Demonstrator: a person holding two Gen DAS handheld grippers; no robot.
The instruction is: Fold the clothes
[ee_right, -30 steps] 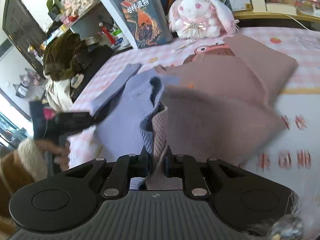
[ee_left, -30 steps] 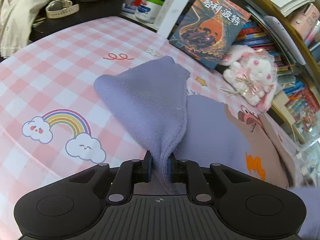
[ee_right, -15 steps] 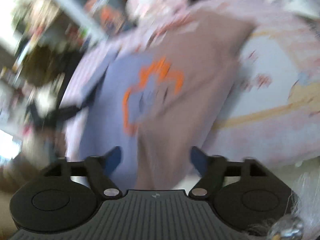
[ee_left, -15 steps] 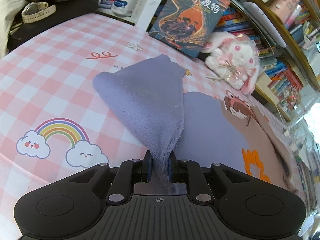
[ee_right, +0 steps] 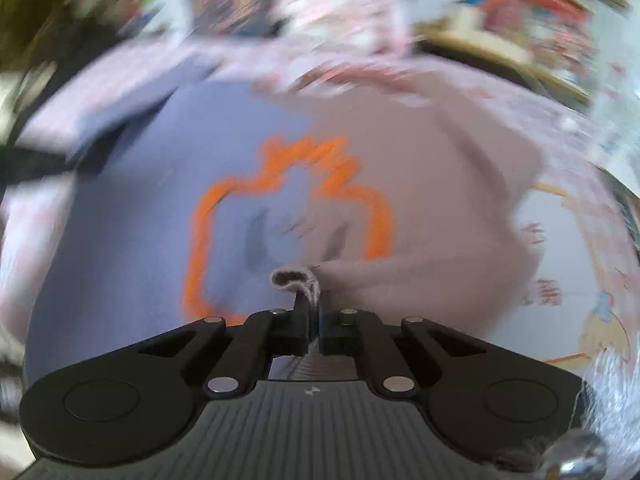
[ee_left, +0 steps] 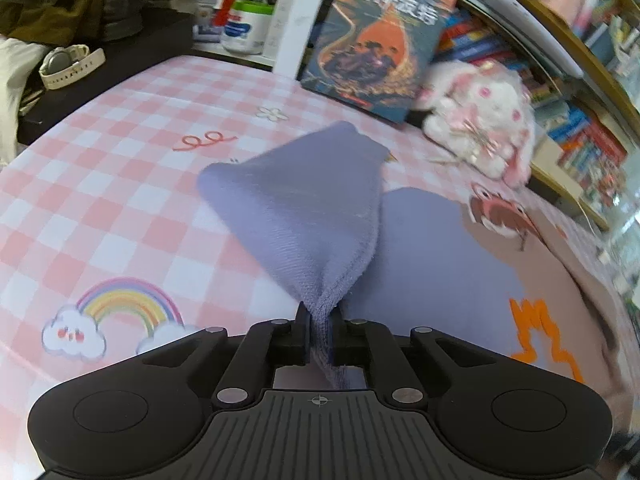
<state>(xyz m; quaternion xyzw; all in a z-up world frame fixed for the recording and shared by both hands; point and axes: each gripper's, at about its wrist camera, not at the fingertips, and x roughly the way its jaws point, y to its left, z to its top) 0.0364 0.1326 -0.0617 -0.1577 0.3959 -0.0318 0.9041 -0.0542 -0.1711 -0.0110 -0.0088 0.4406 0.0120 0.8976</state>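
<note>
A two-tone sweater, lilac on one half and dusty pink on the other with an orange outline drawing, lies on the pink checked sheet. My left gripper is closing tight on the lilac sleeve, which rises as a cone from the sheet to the jaws, left of the sweater body. The right wrist view is blurred by motion. In it my right gripper is closing on a small curled fold of the hem at the near edge of the sweater, just below the orange drawing.
A large book leans against a white post at the back, with a pink plush rabbit beside it. Bookshelves run along the right. A wristwatch and a jar sit at the far left.
My right gripper let go of the fabric it held, swung over the sweater with jaws wide, and has shut on the hem. The left gripper still holds the sleeve and rolled slightly.
</note>
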